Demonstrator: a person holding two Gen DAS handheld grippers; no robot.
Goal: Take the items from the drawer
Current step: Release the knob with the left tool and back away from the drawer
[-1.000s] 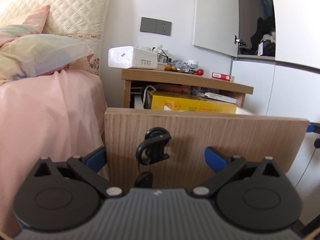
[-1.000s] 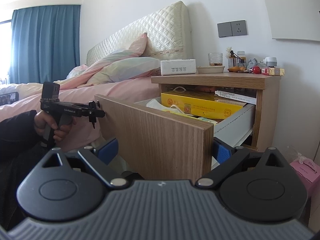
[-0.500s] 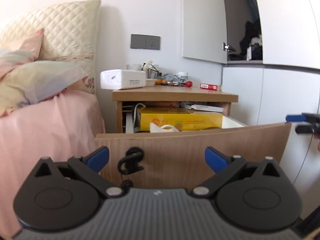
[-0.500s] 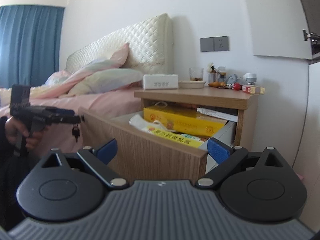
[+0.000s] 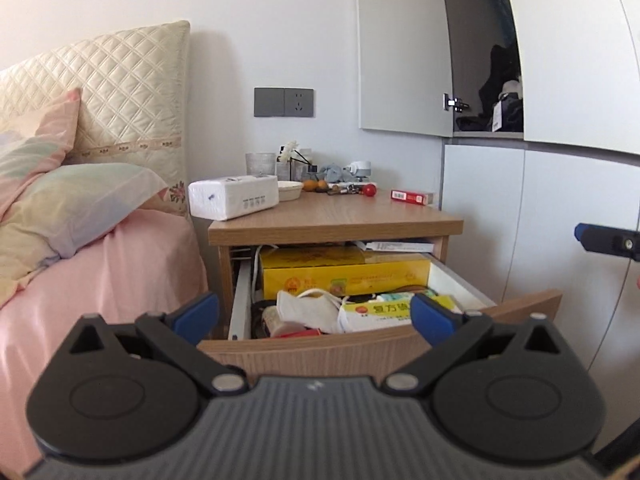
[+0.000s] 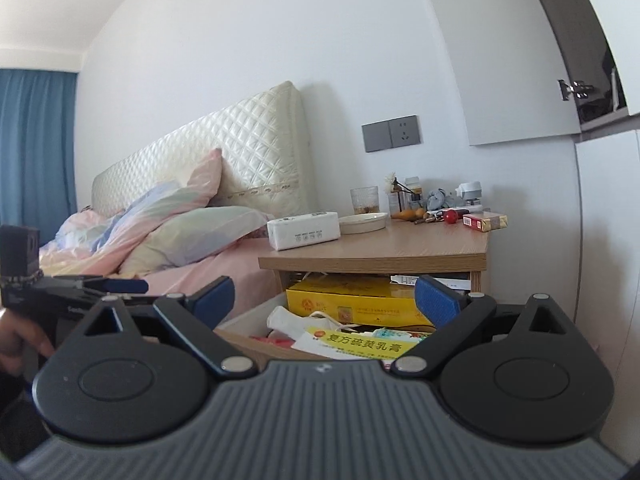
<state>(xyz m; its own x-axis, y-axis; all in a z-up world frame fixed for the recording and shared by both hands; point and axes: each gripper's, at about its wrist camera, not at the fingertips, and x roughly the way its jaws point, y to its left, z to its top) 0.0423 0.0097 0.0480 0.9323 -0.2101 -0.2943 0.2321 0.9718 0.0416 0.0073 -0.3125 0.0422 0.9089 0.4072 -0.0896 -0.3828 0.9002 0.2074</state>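
The wooden drawer (image 5: 320,354) of the nightstand stands pulled out. Inside lie a big yellow box (image 5: 344,274), a white face mask (image 5: 308,308), a yellow-and-white medicine box (image 5: 376,314) and something red (image 5: 296,334). My left gripper (image 5: 314,314) hangs open in front of and above the drawer front, holding nothing. My right gripper (image 6: 324,298) is open too, above the drawer's right front corner, over the same yellow box (image 6: 348,304), mask (image 6: 292,320) and medicine box (image 6: 360,342). In the right wrist view a hand (image 6: 20,340) holds the left gripper (image 6: 128,285) at far left.
The nightstand top (image 5: 336,216) carries a white tissue box (image 5: 234,196), a glass, a dish, small bottles, a red ball and a red packet (image 5: 412,197). A pink bed (image 5: 100,272) with pillows lies to the left. White cupboards (image 5: 520,220) stand to the right.
Both grippers have risen, so both views now look down into the drawer. The key handle on the drawer front has dropped out of sight. Both stay open.
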